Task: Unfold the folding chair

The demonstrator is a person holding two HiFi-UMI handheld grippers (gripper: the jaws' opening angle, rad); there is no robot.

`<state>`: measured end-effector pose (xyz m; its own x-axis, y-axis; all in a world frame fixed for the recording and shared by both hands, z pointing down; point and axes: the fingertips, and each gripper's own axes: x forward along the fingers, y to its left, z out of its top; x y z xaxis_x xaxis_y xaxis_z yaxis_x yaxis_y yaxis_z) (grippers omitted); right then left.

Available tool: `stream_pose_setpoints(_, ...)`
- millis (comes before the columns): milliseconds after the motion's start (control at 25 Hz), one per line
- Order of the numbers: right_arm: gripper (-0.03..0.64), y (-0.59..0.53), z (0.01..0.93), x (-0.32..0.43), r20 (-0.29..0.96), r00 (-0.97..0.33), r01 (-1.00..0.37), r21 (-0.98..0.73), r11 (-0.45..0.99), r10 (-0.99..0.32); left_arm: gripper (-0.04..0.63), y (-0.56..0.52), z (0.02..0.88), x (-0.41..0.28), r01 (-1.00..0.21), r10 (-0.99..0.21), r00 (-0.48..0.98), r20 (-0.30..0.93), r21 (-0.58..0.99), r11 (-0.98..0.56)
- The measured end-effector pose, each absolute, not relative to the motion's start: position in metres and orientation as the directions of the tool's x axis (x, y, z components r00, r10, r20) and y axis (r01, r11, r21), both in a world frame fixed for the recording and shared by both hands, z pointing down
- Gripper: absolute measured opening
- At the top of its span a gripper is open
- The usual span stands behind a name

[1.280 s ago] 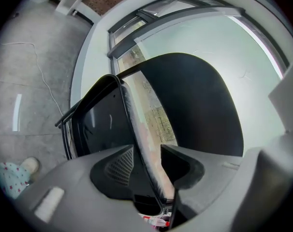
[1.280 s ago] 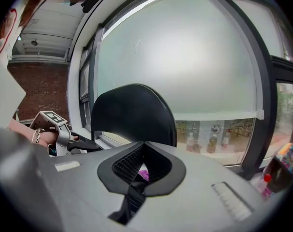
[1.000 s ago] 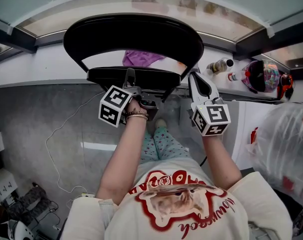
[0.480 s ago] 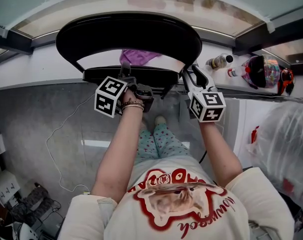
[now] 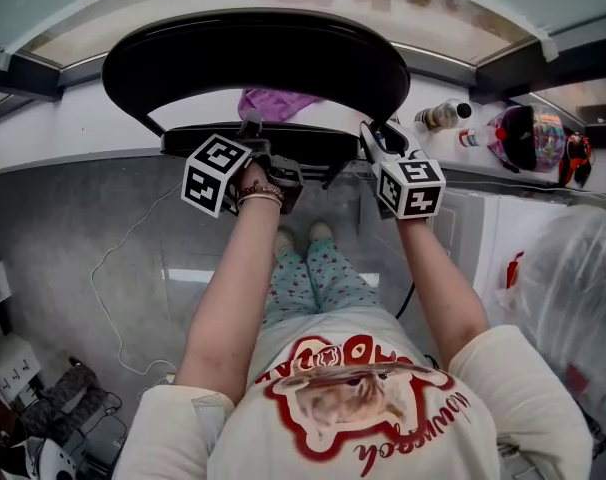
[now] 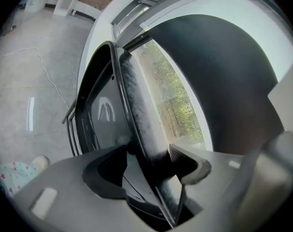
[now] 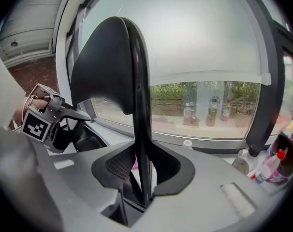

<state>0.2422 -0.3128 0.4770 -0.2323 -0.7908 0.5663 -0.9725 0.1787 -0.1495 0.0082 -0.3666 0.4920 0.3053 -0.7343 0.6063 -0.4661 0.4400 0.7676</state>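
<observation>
Directly ahead of the person, the black folding chair [image 5: 253, 63] stands on the grey floor [image 5: 73, 228] against a white window ledge [image 5: 63, 128]. Its curved backrest arches on top and its seat [image 5: 283, 146] runs as a dark band just below.

The left gripper [image 5: 251, 133] reaches up to the seat's near edge at the left. In the left gripper view the gripper [image 6: 153, 170] is clamped on the chair [image 6: 137, 110], whose padded rim fills the gap between the jaws and runs up and away from them.

The right gripper [image 5: 378, 140] is at the chair's right side, where seat and frame meet. In the right gripper view its jaws [image 7: 139, 170] have just been closing. The chair's thin upright frame bar [image 7: 139, 129] stands between them with a gap still showing on the right side, so the pads are not pressing on it. The backrest [image 7: 108, 66] rises above and to the left.

A purple cloth [image 5: 278, 101] shows through the opening between backrest and seat.
</observation>
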Motion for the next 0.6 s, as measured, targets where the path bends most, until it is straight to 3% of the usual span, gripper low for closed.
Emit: stream_pose_setpoints(600,0.127,-0.315,0.479,0.241,0.548,-0.213,-0.976,-0.149,0.156,-0.809,0.285,-0.343,0.487,0.000,-0.439,-0.769,0.350,0.535,0.819,0.370)
